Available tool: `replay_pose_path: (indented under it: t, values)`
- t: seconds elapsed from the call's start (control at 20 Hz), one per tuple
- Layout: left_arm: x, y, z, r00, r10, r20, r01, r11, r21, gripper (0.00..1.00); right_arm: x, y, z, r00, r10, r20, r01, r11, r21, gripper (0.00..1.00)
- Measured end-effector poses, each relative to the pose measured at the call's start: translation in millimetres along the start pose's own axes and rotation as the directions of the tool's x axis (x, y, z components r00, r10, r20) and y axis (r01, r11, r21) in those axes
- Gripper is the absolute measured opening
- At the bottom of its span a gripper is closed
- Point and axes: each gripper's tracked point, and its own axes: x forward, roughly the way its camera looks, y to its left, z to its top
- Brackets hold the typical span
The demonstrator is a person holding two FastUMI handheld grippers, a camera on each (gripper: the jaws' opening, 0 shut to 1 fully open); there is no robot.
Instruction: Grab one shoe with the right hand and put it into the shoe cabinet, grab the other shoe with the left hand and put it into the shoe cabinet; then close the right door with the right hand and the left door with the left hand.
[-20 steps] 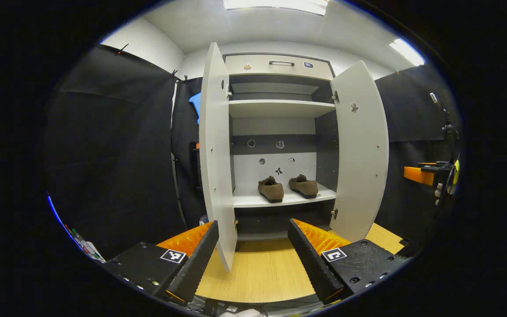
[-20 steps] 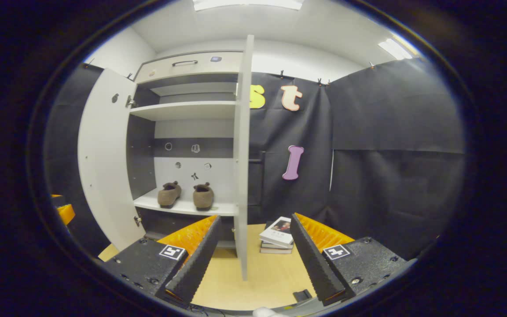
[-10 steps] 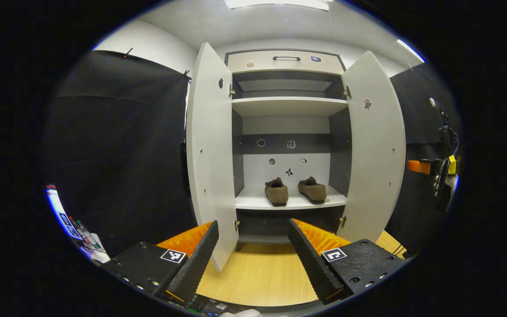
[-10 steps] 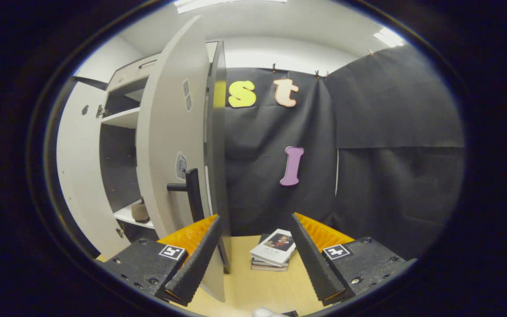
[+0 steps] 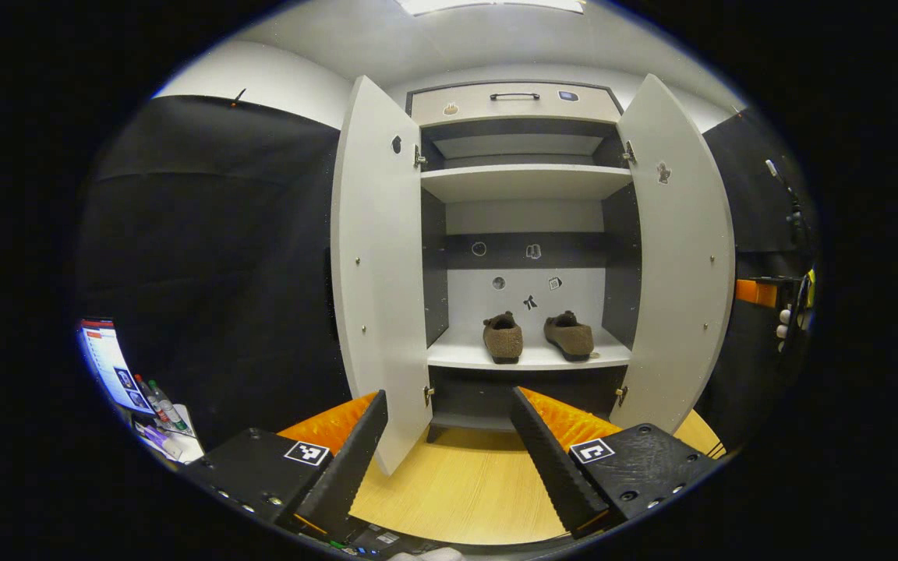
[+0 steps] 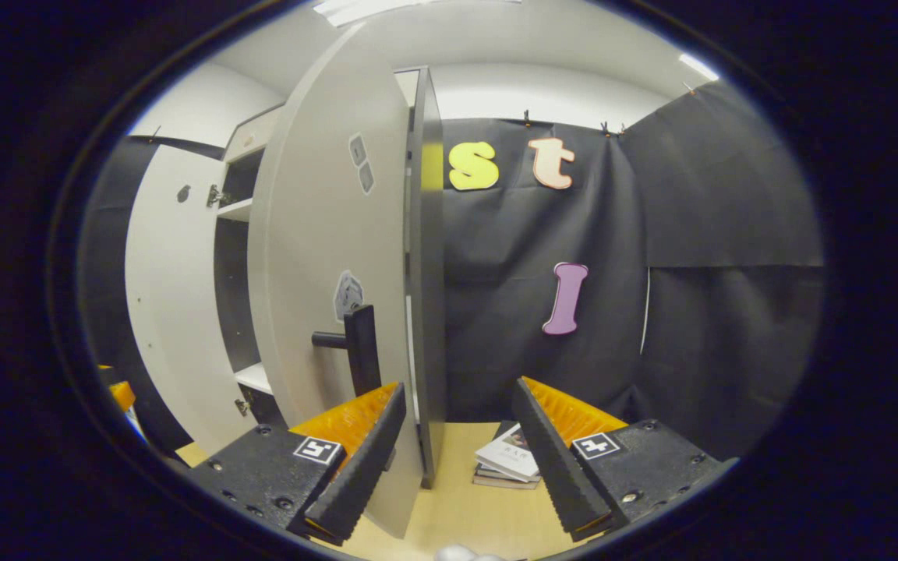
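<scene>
Fingers of both grippers, left gripper point(image 5: 445, 456) and right gripper point(image 6: 457, 460), spread, level, before cabinet point(image 5: 523, 175).

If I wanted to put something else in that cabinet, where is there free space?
The upper shelf is bare from wall to wall. On the lower shelf there is room left of the two shoes, up to the left door; its right half is crowded.

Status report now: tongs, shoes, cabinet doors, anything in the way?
Left tongs open, empty. Right tongs open, beside right door. Both shoes on cabinet shelf. Left door open. Books on floor, off the door's path.
</scene>
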Motion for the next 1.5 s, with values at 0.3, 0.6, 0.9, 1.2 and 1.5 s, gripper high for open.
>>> replay_pose_path:
  t: [0.3,0.6,0.9,1.2,1.5]
  values:
    - [11.6,21.5,-5.8,0.998,-0.057,-0.014,0.057,0.998,0.015,0.96,1.7,61.5,-4.1,1.000,0.026,-0.006,-0.026,1.000,-0.012,0.93]
    - [22.6,62.1,-10.0,0.995,-0.092,-0.025,0.092,0.995,0.026,0.96,18.4,120.4,-7.5,1.000,0.028,-0.004,-0.028,0.999,-0.015,0.93]
    - [31.2,89.1,-9.6,0.991,-0.134,-0.023,0.135,0.991,0.025,0.96,20.1,175.8,-15.5,0.997,0.075,-0.015,-0.075,0.997,-0.021,0.99]
    - [44.6,125.2,-5.1,0.986,-0.167,-0.007,0.167,0.986,0.023,0.96,-16.9,190.1,-17.8,1.000,0.027,-0.005,-0.027,0.999,-0.018,0.99]
    - [84.0,187.2,14.7,0.991,-0.130,0.032,0.129,0.991,0.033,0.96,-70.3,199.0,-47.8,0.998,-0.015,-0.054,0.013,0.999,-0.049,0.99]
